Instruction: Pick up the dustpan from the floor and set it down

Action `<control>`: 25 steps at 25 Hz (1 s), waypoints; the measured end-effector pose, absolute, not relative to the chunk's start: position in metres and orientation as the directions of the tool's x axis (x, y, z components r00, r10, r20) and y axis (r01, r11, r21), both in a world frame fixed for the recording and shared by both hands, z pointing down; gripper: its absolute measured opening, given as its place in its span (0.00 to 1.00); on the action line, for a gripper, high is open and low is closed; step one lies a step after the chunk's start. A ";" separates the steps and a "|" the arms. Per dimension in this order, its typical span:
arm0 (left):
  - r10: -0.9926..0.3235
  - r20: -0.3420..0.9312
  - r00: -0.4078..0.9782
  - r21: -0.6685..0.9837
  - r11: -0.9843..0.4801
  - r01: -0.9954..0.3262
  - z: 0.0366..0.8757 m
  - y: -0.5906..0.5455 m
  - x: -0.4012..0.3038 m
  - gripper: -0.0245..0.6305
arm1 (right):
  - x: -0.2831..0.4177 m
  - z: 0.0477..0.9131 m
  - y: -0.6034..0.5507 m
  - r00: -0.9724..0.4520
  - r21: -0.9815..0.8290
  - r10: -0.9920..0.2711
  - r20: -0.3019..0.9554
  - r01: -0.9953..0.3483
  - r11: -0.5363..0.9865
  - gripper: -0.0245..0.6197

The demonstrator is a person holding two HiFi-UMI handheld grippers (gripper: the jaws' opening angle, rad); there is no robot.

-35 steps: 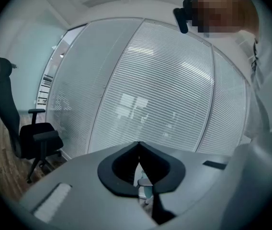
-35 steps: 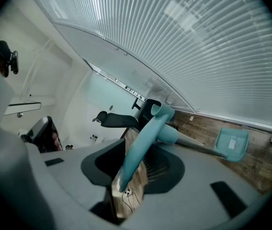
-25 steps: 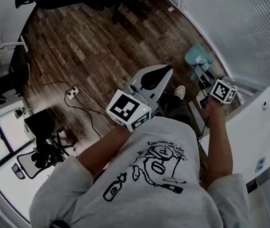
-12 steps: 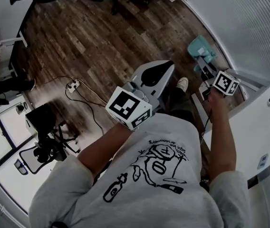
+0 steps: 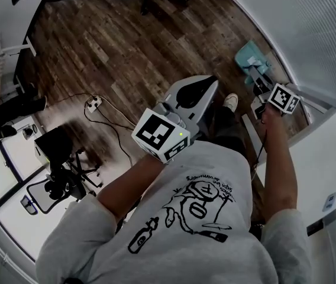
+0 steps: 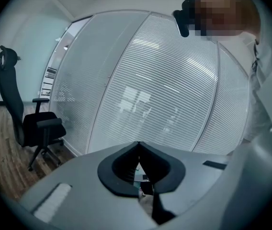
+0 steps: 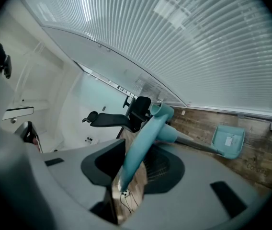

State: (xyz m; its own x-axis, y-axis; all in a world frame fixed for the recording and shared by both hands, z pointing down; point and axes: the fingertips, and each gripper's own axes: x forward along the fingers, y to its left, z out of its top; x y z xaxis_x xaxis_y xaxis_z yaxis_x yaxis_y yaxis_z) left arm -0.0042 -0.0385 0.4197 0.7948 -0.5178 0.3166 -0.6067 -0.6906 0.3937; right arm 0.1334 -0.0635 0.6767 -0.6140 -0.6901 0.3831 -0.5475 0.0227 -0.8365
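My right gripper is shut on the teal handle of the long dustpan. A dark shaft runs from that handle down to the teal pan, which is low over the wooden floor beside the blind-covered wall. Whether the pan touches the floor I cannot tell. From the head view the pan lies just beyond the right gripper and its marker cube. My left gripper hovers in front of the person's body, and its jaws meet at the tips with nothing between them.
A white cabinet stands close on the right, and the glass wall with blinds runs behind the pan. A power strip with cables lies on the floor at left. A black office chair and a stand with gear are further off.
The right gripper and the dustpan have drifted slightly up and right in the head view, further from the body. The left gripper has hardly moved.
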 end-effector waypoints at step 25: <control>-0.499 0.360 0.789 0.406 -0.677 -0.614 0.439 -0.036 0.004 0.04 | 0.150 0.725 -0.066 -0.609 -0.843 -0.680 0.408 -0.538 -0.023 0.20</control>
